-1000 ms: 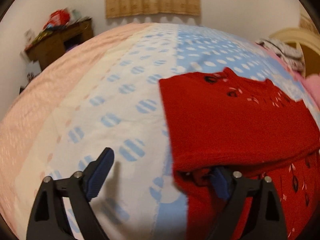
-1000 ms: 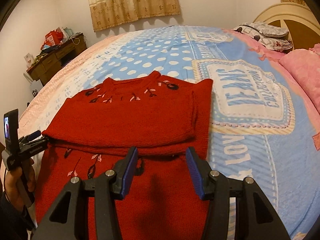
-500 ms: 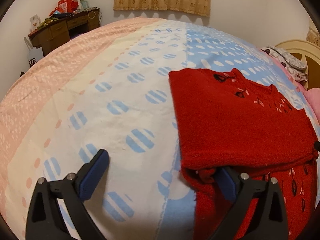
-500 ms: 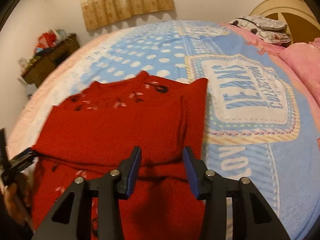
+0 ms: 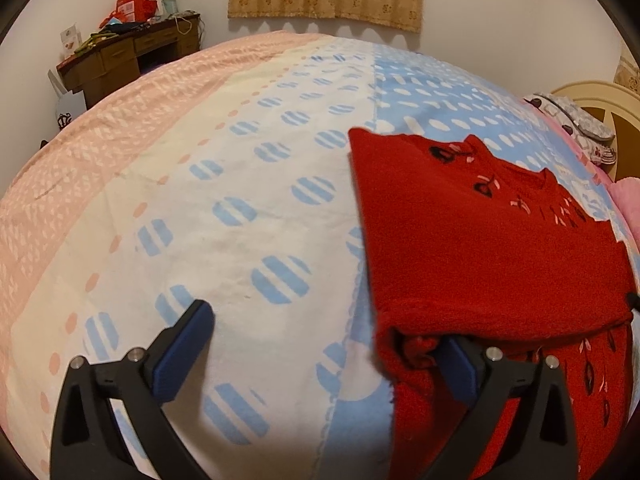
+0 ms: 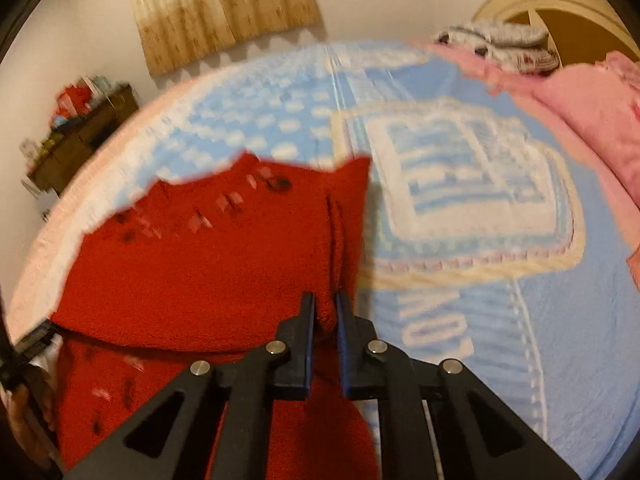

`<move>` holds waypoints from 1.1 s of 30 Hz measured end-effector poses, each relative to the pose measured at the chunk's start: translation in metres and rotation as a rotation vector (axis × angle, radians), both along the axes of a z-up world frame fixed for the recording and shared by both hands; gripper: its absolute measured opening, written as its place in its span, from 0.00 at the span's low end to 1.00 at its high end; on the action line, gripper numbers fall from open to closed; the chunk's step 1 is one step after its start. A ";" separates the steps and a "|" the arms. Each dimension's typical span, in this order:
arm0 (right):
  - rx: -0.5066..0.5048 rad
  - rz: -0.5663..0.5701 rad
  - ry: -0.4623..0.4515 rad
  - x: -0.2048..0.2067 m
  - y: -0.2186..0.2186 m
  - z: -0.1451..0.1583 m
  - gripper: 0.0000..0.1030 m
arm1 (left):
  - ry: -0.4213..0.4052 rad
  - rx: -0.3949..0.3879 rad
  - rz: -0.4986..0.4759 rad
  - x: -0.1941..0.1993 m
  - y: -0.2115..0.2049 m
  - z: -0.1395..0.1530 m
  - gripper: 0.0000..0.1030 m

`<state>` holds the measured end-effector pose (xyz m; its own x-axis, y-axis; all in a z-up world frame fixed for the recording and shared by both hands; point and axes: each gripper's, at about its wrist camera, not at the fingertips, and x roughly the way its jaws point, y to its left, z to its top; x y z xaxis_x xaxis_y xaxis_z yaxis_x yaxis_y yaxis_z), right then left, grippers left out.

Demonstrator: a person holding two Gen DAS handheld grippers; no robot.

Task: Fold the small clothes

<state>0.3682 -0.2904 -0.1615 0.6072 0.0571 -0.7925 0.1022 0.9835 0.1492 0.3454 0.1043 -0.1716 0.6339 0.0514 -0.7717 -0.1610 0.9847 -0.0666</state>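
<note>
The red sweater [image 6: 192,280] is soft and floppy (thick knit) — best taken at its folded edge; right gripper [image 6: 325,320] has just pinched it, left gripper [image 5: 320,356] gapes wide.

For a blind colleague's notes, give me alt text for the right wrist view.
The right gripper is pinching a fold of a red sweater lying on a blue patterned bedspread. The picture is blurred.

Bedspread [image 5: 240,184] bare left of sweater [image 5: 480,248]
</note>
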 end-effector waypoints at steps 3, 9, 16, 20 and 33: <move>0.045 0.005 -0.004 -0.001 -0.002 -0.008 0.09 | 0.004 0.005 -0.010 -0.001 -0.002 0.001 1.00; 0.009 0.002 -0.047 -0.012 0.001 0.013 0.42 | -0.042 0.034 -0.025 -0.043 -0.006 0.013 1.00; -0.009 0.131 -0.119 -0.016 0.033 0.032 0.42 | -0.162 0.044 -0.004 -0.056 -0.005 0.049 1.00; -0.007 0.147 -0.083 -0.005 0.040 0.015 0.42 | -0.119 0.052 -0.013 -0.031 -0.009 0.045 1.00; -0.019 0.100 -0.059 0.000 0.027 -0.018 0.42 | -0.009 0.102 -0.051 -0.018 -0.024 0.007 1.00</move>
